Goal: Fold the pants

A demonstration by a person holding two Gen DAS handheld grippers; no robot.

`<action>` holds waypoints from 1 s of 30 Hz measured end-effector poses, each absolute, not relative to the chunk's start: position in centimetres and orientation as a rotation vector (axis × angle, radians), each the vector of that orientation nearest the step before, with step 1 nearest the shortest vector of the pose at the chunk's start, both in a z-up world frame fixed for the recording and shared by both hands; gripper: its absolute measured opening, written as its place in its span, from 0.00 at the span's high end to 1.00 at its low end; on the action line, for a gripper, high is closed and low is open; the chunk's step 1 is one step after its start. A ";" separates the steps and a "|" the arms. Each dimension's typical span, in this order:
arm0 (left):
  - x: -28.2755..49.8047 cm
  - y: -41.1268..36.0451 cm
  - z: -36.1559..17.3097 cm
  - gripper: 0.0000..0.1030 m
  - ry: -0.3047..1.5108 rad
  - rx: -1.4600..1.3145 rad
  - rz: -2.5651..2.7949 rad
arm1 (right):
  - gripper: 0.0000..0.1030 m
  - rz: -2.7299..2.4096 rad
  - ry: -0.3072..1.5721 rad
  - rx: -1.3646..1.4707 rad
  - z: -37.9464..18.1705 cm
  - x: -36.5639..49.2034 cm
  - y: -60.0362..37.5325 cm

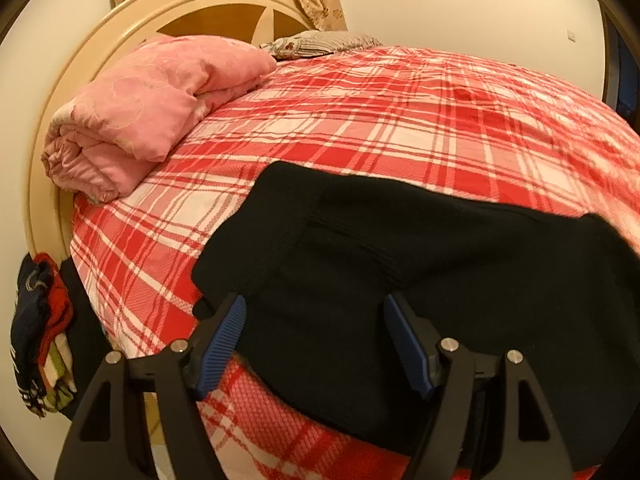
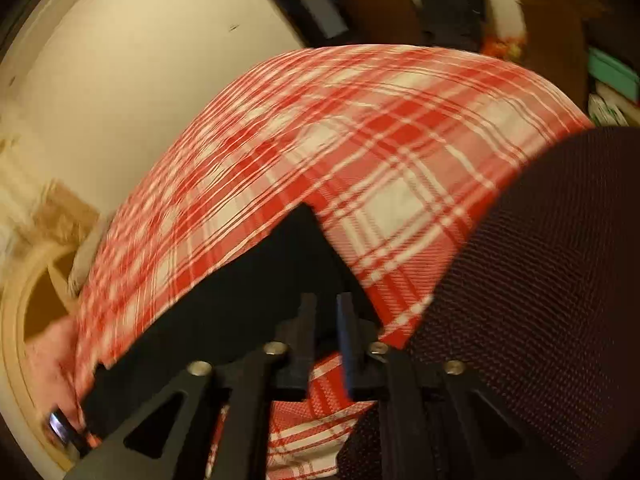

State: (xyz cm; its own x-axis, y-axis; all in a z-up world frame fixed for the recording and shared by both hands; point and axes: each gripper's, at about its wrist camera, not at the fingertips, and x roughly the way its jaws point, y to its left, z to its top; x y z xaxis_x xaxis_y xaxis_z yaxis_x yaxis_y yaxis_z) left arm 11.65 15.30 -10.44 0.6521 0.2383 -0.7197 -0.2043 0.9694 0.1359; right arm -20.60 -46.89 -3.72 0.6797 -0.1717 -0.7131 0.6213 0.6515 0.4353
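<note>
Hovering over the black pants (image 1: 400, 248) spread on the plaid bed (image 1: 360, 120), the left gripper (image 1: 314, 332) had its jaws spread, empty. The right gripper (image 2: 326, 316) was nearly pressed together, though whether it pinched cloth I couldn't tell. Folding well looked to mean grabbing matching edges and lifting evenly.

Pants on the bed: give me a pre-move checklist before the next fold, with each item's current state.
1. Pants lie on the plaid bedspread: ok.
2. Left gripper jaws open, with fabric between them: ok.
3. Right gripper jaws nearly closed; whether they hold the pants: cannot tell, the view is blurred.
4. Bedspread beyond the pants free for the fold: ok in the left view.
5. Pink quilt apart from the pants: ok.
6. Pants flat and smooth: cannot tell; the black fabric hides creases.
7. Dark mesh crowds the right view: not ok.
</note>
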 end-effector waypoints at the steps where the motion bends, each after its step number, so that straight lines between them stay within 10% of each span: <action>1: 11.4 15.3 -10.1 0.28 0.819 0.020 0.223 | 0.57 -0.463 0.687 0.730 -3.7 -20.3 -46.4; 2: 11.2 15.2 -9.8 0.28 0.819 0.003 0.204 | 0.36 -0.419 0.678 0.752 -3.8 -19.9 -45.5; 6: 10.0 13.7 -8.2 0.24 0.799 -0.013 0.117 | 0.32 -0.368 0.627 0.803 -4.7 -19.0 -43.1; 10: 8.7 9.9 -6.7 0.18 0.741 0.074 -0.003 | 0.57 -0.275 0.668 0.874 -7.0 -17.5 -41.4; 22: 5.8 1.6 -5.9 0.17 0.702 0.210 -0.283 | 0.57 -0.267 0.638 1.060 -11.8 -14.1 -41.3; 25: 5.6 1.5 -5.8 0.17 0.709 0.206 -0.292 | 0.97 -0.277 0.632 1.016 -11.6 -13.4 -41.0; 30: 5.6 1.5 -6.0 0.16 0.717 0.203 -0.294 | 0.97 -0.287 0.629 0.927 -10.3 -14.1 -40.2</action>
State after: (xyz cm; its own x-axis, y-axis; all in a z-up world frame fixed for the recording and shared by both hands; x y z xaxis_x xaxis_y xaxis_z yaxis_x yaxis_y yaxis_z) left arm 5.57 1.51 -5.97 0.7155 -0.1948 -0.6709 0.3330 0.9393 0.0824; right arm -14.11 -40.20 -10.28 0.7865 0.0336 -0.6167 0.4874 0.5796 0.6531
